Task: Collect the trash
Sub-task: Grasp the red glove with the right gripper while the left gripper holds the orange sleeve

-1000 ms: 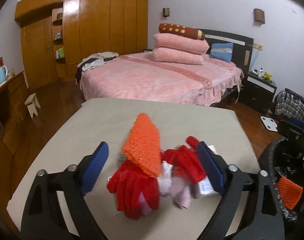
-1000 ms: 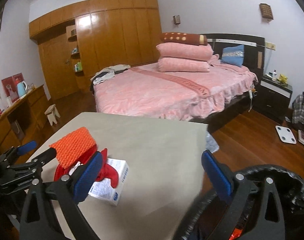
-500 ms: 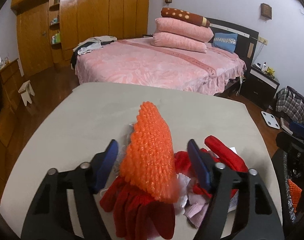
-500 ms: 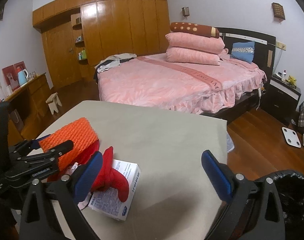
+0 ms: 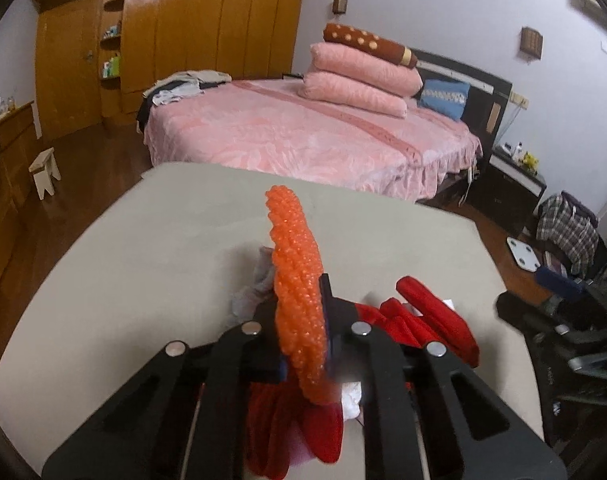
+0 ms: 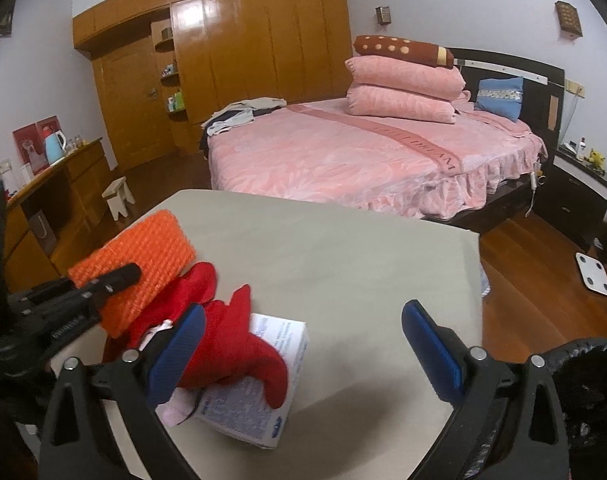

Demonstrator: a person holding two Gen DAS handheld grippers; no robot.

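A pile of trash lies on the beige table [image 5: 163, 260]: an orange foam net [image 5: 299, 292], a red cloth [image 5: 431, 320], pale tissue and a white printed box [image 6: 259, 408]. My left gripper [image 5: 303, 320] is shut on the orange foam net, which stands up on edge between its pads. In the right wrist view the left gripper [image 6: 115, 280] pinches the orange net [image 6: 143, 264] at the left. My right gripper [image 6: 303, 344] is open just above the table, its left pad beside the red cloth [image 6: 231, 344] that drapes over the box. Nothing is between its fingers.
A bin with a black liner [image 6: 583, 392] stands just off the table's right edge. Beyond the table are a pink bed [image 6: 363, 156], a wooden wardrobe [image 6: 243, 52], a small stool [image 6: 119, 196] and a bathroom scale [image 6: 593, 274] on the wood floor.
The left jaws have closed from wide open onto the orange net as the gripper sank into the pile. The right gripper has swung left from the bin toward the box, still open.
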